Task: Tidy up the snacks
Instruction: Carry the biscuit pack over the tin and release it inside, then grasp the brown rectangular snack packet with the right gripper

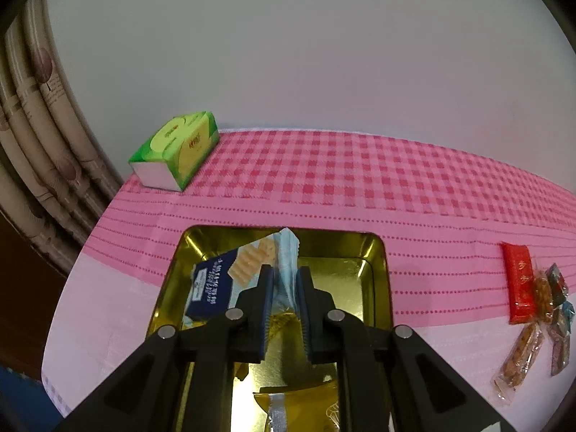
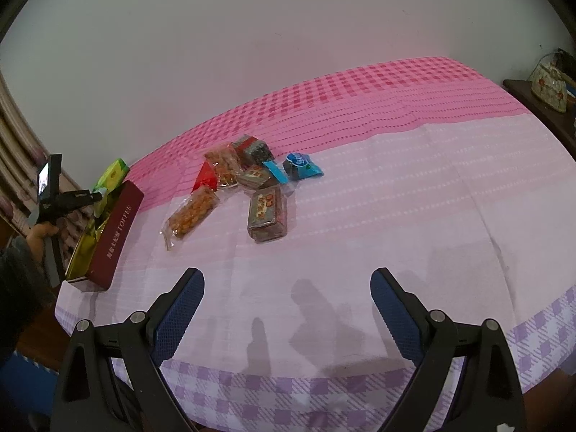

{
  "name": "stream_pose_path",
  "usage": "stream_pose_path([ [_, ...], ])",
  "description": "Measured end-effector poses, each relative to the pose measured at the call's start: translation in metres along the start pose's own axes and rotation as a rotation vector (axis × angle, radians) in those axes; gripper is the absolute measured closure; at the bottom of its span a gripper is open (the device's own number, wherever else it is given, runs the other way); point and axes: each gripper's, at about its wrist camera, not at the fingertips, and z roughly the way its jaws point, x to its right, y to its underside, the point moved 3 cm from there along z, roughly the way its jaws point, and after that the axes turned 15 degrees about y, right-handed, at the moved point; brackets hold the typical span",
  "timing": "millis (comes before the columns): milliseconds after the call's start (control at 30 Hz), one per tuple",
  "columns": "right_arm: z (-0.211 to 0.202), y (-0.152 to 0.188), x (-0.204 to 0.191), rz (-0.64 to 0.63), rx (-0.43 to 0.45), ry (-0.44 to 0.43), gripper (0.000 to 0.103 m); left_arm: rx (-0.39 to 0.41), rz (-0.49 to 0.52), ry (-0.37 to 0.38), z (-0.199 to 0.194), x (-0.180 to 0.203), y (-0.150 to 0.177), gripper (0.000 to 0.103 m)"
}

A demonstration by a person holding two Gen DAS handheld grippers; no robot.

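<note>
My left gripper [image 1: 284, 280] is shut on the edge of a pale blue snack wrapper [image 1: 286, 252] and holds it over the open gold-lined tin [image 1: 376, 262]. A dark blue wafer packet [image 1: 225, 280] leans inside the tin, and a gold packet [image 1: 306, 406] lies at its near end. My right gripper [image 2: 288, 288] is open and empty above the near part of the table. The tin [image 2: 115, 230], dark red outside and marked TOFFEE, shows at far left in the right wrist view with the left gripper [image 2: 91, 196] over it. A pile of loose snacks [image 2: 248, 176] lies mid-table.
A green tissue box [image 1: 176, 149] stands at the back left of the pink checked tablecloth [image 1: 396, 172]. A red packet [image 1: 520, 282] and nut bars [image 1: 522, 356] lie right of the tin. Curtains hang at left. A dark side table with a floral basket [image 2: 549, 84] stands far right.
</note>
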Motion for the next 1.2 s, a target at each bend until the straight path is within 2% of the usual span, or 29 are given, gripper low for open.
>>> stream_pose_path([
  [33, 0.000, 0.000, 0.000, 0.000, -0.001, 0.000, 0.011, -0.010, -0.010, 0.004, 0.003, -0.001, 0.001, 0.089],
  [67, 0.001, 0.000, 0.000, 0.000, -0.001, 0.000, 0.011, -0.014, -0.017, 0.012, 0.003, -0.002, 0.002, 0.084],
  [100, 0.001, 0.000, 0.000, 0.000, -0.002, 0.000, 0.011, -0.019, -0.019, 0.016, 0.004, -0.002, 0.002, 0.076],
  [133, 0.001, 0.000, 0.000, -0.002, -0.004, 0.000, 0.011, -0.018, -0.023, 0.023, 0.001, -0.002, 0.003, 0.058],
  [167, 0.001, 0.000, 0.000, -0.003, -0.004, 0.000, 0.011, -0.007, -0.030, 0.032, -0.002, -0.002, 0.003, 0.046],
  [200, 0.001, 0.000, 0.000, -0.005, -0.004, 0.001, 0.011, 0.013, -0.039, 0.048, -0.009, -0.002, 0.002, 0.045],
  [300, 0.000, -0.001, 0.000, -0.008, -0.001, 0.001, 0.011, 0.070, -0.069, 0.089, -0.036, -0.003, -0.002, 0.044],
  [433, -0.004, -0.001, -0.002, -0.019, 0.019, 0.005, 0.011, 0.174, -0.064, 0.152, -0.099, 0.002, 0.005, 0.044],
  [567, -0.003, 0.001, -0.004, -0.039, 0.016, 0.017, 0.011, 0.232, -0.026, 0.171, -0.157, 0.008, 0.038, 0.043],
  [633, -0.003, 0.002, -0.005, -0.061, 0.025, 0.034, 0.011, 0.243, -0.038, 0.191, -0.181, 0.006, 0.069, 0.041],
  [733, 0.002, 0.005, -0.009, -0.094, 0.031, 0.054, 0.011, 0.231, -0.065, 0.216, -0.200, 0.000, 0.111, 0.041],
  [867, 0.017, 0.007, -0.026, -0.160, 0.035, 0.088, 0.011, 0.212, -0.085, 0.205, -0.218, -0.011, 0.165, 0.041],
  [967, 0.031, 0.000, -0.046, -0.252, 0.051, 0.110, 0.011, 0.209, -0.124, 0.216, -0.226, -0.019, 0.185, 0.041],
  [1033, 0.043, -0.007, -0.057, -0.292, 0.055, 0.129, 0.011, 0.236, -0.155, 0.233, -0.235, -0.026, 0.191, 0.041],
  [1133, 0.061, -0.020, -0.067, -0.320, 0.049, 0.157, 0.019, 0.274, -0.154, 0.227, -0.243, -0.030, 0.191, 0.041],
  [1200, 0.074, -0.028, -0.073, -0.318, 0.019, 0.154, 0.033, 0.278, -0.158, 0.240, -0.242, -0.031, 0.192, 0.041],
])
